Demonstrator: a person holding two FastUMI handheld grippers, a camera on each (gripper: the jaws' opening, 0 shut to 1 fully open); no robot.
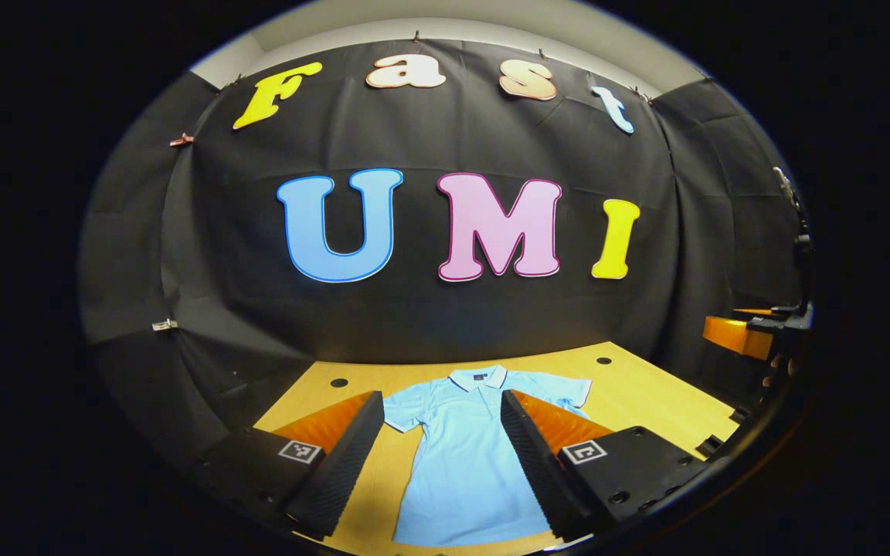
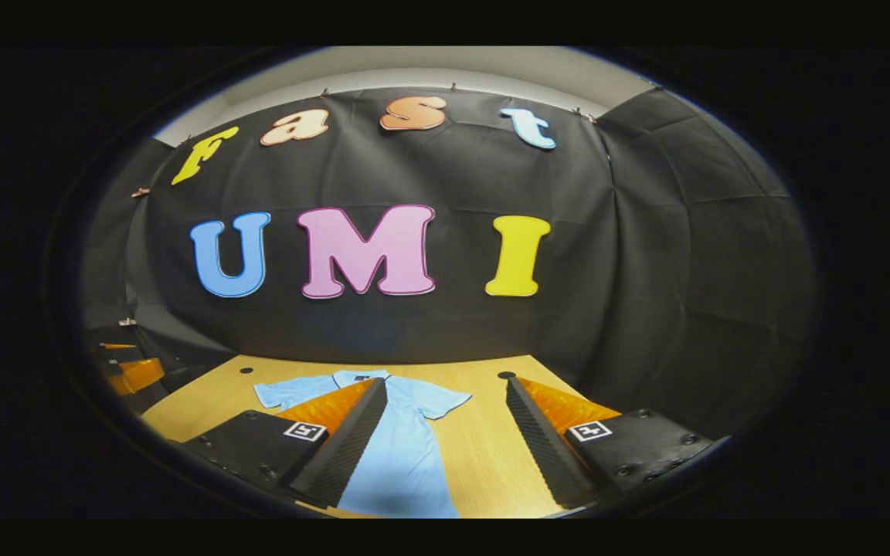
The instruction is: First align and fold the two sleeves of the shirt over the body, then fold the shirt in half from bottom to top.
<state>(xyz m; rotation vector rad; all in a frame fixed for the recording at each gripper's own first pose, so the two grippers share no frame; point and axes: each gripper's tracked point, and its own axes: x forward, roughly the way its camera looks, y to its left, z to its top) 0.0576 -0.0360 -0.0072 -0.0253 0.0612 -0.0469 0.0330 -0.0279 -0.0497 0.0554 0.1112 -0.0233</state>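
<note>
Left gripper view catches the right hand-held gripper (image 1: 754,328) off at the far right edge, a bit of hand under it — can't tell its jaws from there. The shirt (image 1: 464,455) lies flat on the surface (image 1: 646,394), collar away, sleeves spread, unfolded. Left hand-held gripper (image 1: 441,432) hangs above it, wide apart, shirt body between the fingers. Right hand-held gripper (image 2: 445,421) is also wide — shirt (image 2: 406,448) sits under its left finger.

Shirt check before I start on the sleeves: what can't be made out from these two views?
- Shirt hem: cut off at the bottom edge of the left gripper view.
- Part of the shirt's right-hand sleeve there: behind the left gripper.
- Sleeve and chest in the right gripper view: behind a finger of the right gripper.
- Collar detail: too small.
</note>
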